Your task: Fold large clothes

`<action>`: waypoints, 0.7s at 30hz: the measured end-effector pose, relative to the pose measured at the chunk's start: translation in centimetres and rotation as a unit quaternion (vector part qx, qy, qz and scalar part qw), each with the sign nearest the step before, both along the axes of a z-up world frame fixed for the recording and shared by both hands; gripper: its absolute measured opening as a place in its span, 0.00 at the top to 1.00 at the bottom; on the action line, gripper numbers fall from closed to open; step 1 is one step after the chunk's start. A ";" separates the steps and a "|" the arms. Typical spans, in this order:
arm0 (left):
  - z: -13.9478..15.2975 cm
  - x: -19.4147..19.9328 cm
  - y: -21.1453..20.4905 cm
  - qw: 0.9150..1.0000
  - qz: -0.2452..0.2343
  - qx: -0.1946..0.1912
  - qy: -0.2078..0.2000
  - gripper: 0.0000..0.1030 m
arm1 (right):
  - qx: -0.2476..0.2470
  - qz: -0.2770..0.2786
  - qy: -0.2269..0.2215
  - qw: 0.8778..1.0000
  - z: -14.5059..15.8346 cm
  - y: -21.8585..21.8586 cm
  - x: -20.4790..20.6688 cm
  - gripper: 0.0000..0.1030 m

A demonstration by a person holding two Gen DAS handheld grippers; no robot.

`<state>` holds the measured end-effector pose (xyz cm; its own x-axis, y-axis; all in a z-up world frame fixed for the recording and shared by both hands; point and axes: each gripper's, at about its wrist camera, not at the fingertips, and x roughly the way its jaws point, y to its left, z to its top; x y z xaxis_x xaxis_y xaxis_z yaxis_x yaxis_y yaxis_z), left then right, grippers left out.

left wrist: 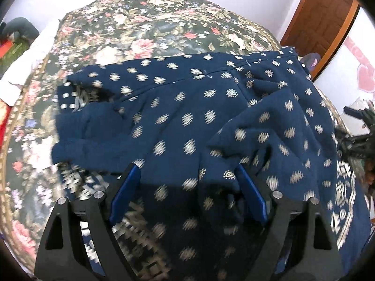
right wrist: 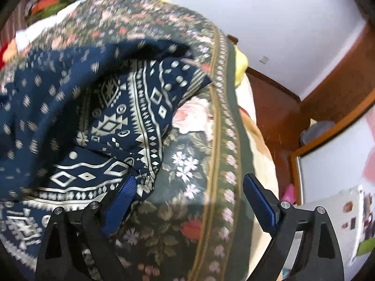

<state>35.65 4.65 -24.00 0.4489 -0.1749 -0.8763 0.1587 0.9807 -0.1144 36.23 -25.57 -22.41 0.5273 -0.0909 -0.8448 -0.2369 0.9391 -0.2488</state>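
A navy garment [left wrist: 187, 107] with cream diamond motifs lies rumpled on a floral bedspread [left wrist: 140, 30]. My left gripper [left wrist: 187, 167] points down over it with its jaws wide. A fold of the cloth lies between the blue pads [left wrist: 126, 187], and they do not squeeze it. In the right wrist view the garment's patterned border [right wrist: 112, 126] lies at the left. My right gripper [right wrist: 189, 179] stands open over the bare bedspread [right wrist: 187, 145]. Its left pad [right wrist: 124, 196] is at the hem's edge, and nothing is between the fingers.
A white cloth [left wrist: 28, 65] lies at the bed's left side. A brown wooden door frame [left wrist: 328, 23] and white wall stand behind. The bed's right edge [right wrist: 236, 140] drops to a wooden floor [right wrist: 276, 107], and a yellow item [right wrist: 241, 68] sits by that edge.
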 end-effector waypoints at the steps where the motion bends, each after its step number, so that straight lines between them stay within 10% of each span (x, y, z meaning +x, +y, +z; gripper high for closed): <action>1: 0.4 -0.6 0.4 1.000 -0.001 0.005 0.000 0.18 | 0.009 -0.002 -0.001 1.000 0.6 -0.2 -0.4 0.11; 11: 5.4 -8.2 7.4 0.996 0.059 0.043 -0.044 0.19 | 0.181 0.006 0.046 0.982 6.2 -0.5 -7.3 0.11; 21: 4.3 -15.2 13.2 0.993 0.119 0.021 -0.020 0.19 | 0.239 0.011 0.071 0.968 6.0 2.6 -13.7 0.11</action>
<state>20.49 17.83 -19.70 0.5080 -0.0237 -0.8610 -0.0736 0.9948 -0.0709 22.54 -22.94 -16.43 0.4004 0.3382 -0.8517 -0.2590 0.9333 0.2489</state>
